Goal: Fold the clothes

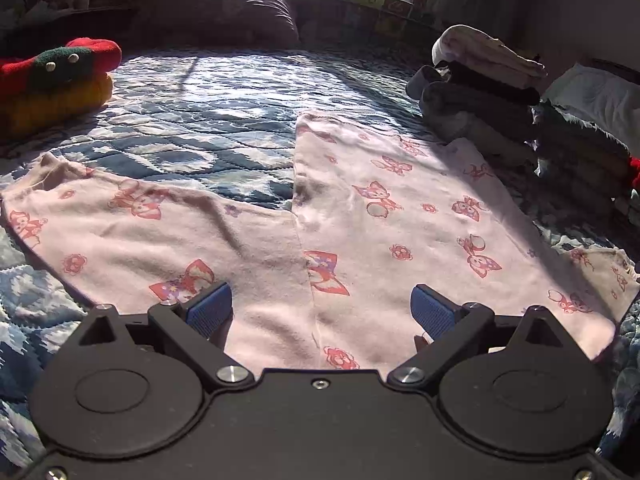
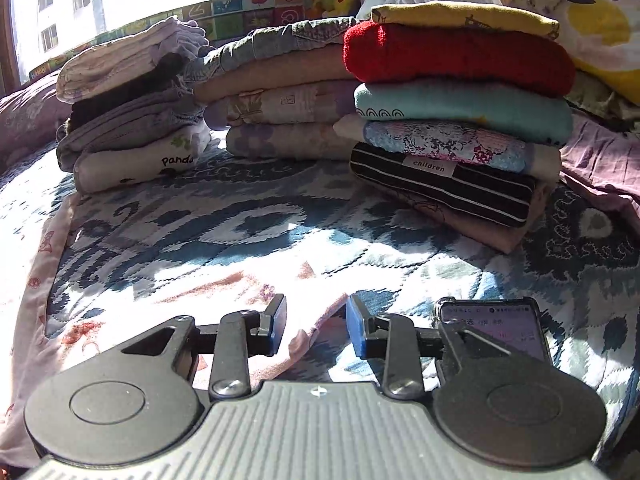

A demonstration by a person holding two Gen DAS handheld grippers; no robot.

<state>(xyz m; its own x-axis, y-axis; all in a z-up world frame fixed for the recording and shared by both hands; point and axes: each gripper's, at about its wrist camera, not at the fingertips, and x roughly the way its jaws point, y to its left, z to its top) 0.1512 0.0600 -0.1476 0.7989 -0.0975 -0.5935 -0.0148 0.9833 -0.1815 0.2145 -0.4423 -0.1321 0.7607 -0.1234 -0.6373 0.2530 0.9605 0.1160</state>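
Left wrist view: The left tongs [image 1: 321, 312] stand wide apart, holding nothing, low over the waist end of the pink printed trousers [image 1: 360, 232]. The trousers lie flat on the blue patterned quilt [image 1: 208, 120] of the bed. The two legs splay in a V: one leg runs away toward the far right, its long axis pointing at a stack of folded clothes [image 1: 476, 92]; the other runs out to the left, its cuff near a red, green and yellow knitted item [image 1: 56, 80]. Bare quilt lies between the legs. A dark pillow [image 1: 224, 12] sits at the far edge under the window.

Right wrist view: The right tongs [image 2: 316, 328] are apart, with a pink fabric corner [image 2: 320, 320] of the trousers lying between the fingers, not clamped. A phone [image 2: 496, 332] lies just right of the tongs. Beyond, three stacks of folded garments [image 2: 456, 120] stand side by side on the quilt, well apart from the tongs.
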